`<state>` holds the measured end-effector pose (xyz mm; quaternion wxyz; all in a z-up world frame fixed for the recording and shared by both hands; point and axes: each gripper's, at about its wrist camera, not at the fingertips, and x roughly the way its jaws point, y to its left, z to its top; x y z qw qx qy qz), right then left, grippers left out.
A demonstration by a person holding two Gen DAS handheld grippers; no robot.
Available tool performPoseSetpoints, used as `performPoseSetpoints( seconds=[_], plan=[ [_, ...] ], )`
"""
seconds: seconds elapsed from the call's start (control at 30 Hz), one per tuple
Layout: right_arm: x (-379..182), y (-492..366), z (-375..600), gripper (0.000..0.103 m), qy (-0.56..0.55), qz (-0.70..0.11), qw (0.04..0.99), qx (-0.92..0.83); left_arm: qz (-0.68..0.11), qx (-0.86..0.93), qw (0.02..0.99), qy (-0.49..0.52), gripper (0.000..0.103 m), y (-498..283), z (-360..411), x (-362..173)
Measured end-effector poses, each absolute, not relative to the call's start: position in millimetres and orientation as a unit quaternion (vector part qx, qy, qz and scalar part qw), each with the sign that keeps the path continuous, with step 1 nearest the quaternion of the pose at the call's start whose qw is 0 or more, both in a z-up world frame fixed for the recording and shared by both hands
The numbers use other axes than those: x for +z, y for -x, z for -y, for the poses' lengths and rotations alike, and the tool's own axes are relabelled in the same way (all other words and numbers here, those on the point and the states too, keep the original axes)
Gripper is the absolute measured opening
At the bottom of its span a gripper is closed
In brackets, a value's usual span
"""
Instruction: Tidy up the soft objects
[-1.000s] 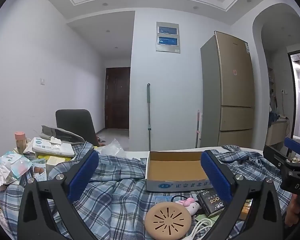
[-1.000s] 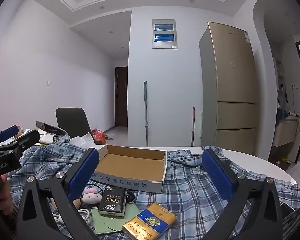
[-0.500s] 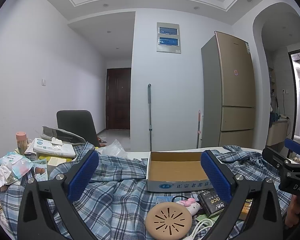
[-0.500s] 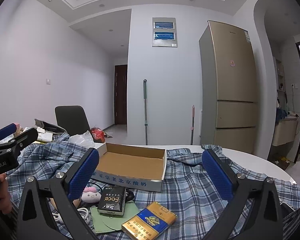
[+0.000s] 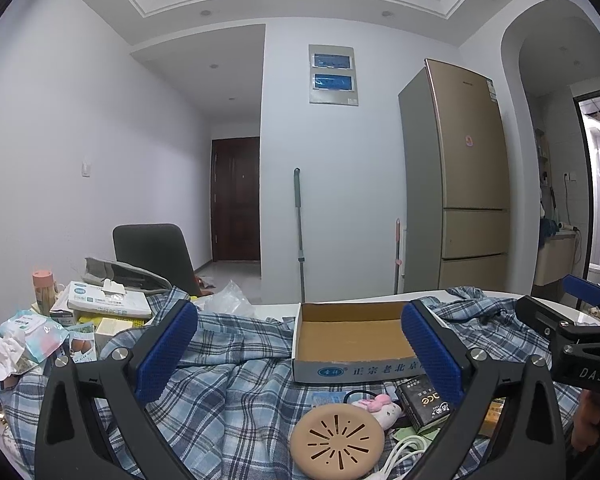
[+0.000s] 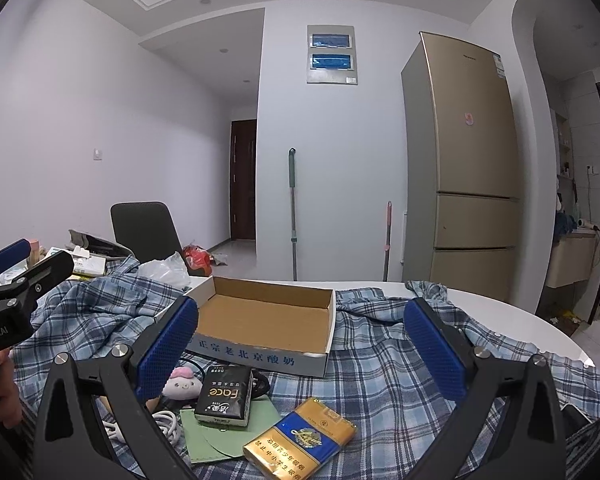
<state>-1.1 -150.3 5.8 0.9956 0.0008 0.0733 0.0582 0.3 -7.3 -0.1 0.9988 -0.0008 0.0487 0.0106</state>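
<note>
Left tool (image 5: 299, 354): jaws spread wide, nothing between the blue pads; it hangs above the plaid shirt (image 5: 220, 384) that is spread over the white bench (image 6: 532, 320); right tool (image 6: 300, 354): likewise wide apart and empty, above the same cloth. Each tool shows in the other's view, the right one at the right edge of the left wrist view, the left one at the left edge of the right wrist view, with part of a hand (image 6: 4, 392) beneath it.

Cardboard tray (image 6: 268, 316): open-topped, nothing inside, resting on the shirt near the middle of the bench; printed lettering along its front wall.

Pink plush toy (image 6: 183, 384): lies on the shirt just in front of the tray, toward its left corner in the right wrist view; a black cord runs beside it. Black pack (image 6: 225, 397): just beside the toy, lying partly on a green paper sleeve (image 6: 216, 436). Gold and blue carton (image 6: 300, 440): in front of the pack, tilted, touching the sleeve's edge. Round tan disc (image 5: 337, 439): nearest the left tool, slotted face up; white cable (image 5: 400, 450) just beside it.

Left end of the bench: tissue packs (image 5: 108, 300), small boxes and a pink bottle (image 5: 44, 290) crowded together; dark chair (image 5: 152, 252) behind them; gold refrigerator (image 6: 468, 160) against the far wall.
</note>
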Motion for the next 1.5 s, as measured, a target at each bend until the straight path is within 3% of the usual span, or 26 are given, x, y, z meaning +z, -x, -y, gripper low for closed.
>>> performPoseSetpoints(
  seconds=[1.1,1.5],
  plan=[
    [5,-6,152,0.103,-0.001,-0.094,0.994,0.057,-0.044,-0.005,0.999,0.01,0.103,1,4,-1],
    [25,-7,154,0.103,0.006,-0.133,0.99,0.051,-0.09,-0.021,0.996,-0.004,0.103,11,11,41]
  ],
)
